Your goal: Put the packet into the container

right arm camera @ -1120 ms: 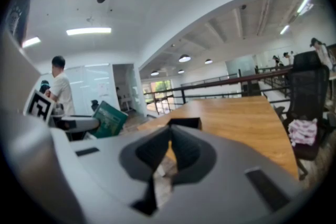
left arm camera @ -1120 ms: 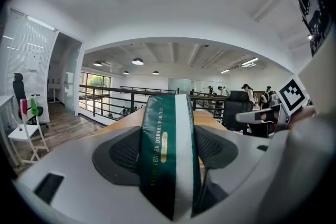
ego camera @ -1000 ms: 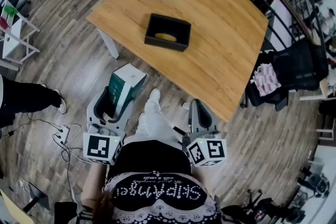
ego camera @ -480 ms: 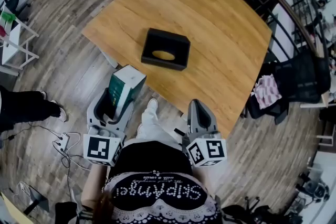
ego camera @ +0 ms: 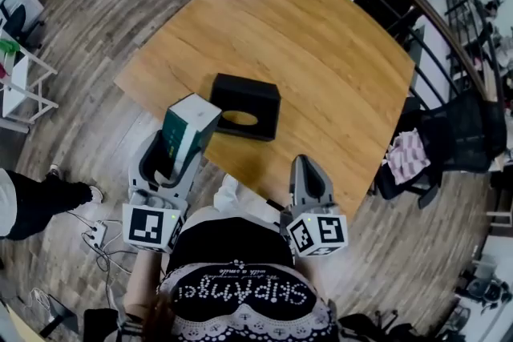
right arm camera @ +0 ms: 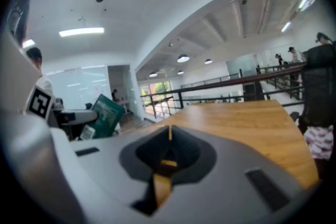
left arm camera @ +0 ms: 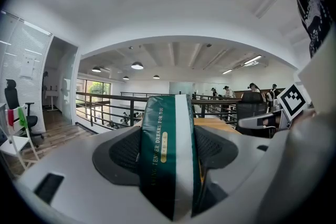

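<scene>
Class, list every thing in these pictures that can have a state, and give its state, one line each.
Green and white packet: gripped upright, held off the table, not yet in the container.
Black rectangular container: open-topped, standing on the wooden table.
Left tool: shut on the packet.
Right tool: shut, holding nothing.
</scene>
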### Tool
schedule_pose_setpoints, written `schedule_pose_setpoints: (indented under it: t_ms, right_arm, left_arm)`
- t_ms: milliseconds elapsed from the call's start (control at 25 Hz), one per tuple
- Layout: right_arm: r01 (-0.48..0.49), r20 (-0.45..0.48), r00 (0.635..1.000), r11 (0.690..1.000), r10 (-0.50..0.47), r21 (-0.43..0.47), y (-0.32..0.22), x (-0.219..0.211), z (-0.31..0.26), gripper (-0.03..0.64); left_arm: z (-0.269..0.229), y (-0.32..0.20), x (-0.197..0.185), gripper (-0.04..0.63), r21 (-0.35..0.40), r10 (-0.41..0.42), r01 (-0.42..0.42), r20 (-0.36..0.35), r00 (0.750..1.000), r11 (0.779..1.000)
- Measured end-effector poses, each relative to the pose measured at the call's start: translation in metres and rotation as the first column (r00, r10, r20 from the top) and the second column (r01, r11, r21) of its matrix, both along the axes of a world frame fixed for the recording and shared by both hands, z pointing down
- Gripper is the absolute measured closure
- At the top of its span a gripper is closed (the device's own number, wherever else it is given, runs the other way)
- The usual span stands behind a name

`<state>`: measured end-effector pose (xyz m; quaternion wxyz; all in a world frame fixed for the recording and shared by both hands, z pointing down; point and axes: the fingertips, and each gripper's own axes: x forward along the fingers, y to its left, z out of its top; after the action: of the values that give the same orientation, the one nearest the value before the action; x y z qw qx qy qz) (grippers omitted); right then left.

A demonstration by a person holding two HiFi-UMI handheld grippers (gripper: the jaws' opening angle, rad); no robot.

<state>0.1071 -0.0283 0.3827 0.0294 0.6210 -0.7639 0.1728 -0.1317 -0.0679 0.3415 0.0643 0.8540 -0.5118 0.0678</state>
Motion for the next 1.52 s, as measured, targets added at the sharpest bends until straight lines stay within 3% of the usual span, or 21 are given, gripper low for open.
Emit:
schedule_pose_setpoints:
  t_ms: [520,1040,1520]
  right_arm:
    - [-0.068,0.005,0.998,0.998,0.068,-0.015,-0.016,0.019,-0.002,0.58]
    - [-0.153,0.017,0.988,0.988,0.154,-0.021,-0.029,0.012,-0.007,0.58]
    - [-0.253,0.022,0.967,0.967,0.254,-0.02,-0.041,0.035,-0.005,0.58]
  left_arm:
    - [-0.013,-0.036,-0.003,0.253,0.001,0.005,-0.005,0.02,1.0,1.0]
    - [-0.038,-0.072,-0.011,0.255,0.016,0.114,-0.115,0.048,0.992,0.993]
    - [-0.034,-0.113,0.034,0.255,-0.046,0.344,-0.341,0.148,0.927,0.939]
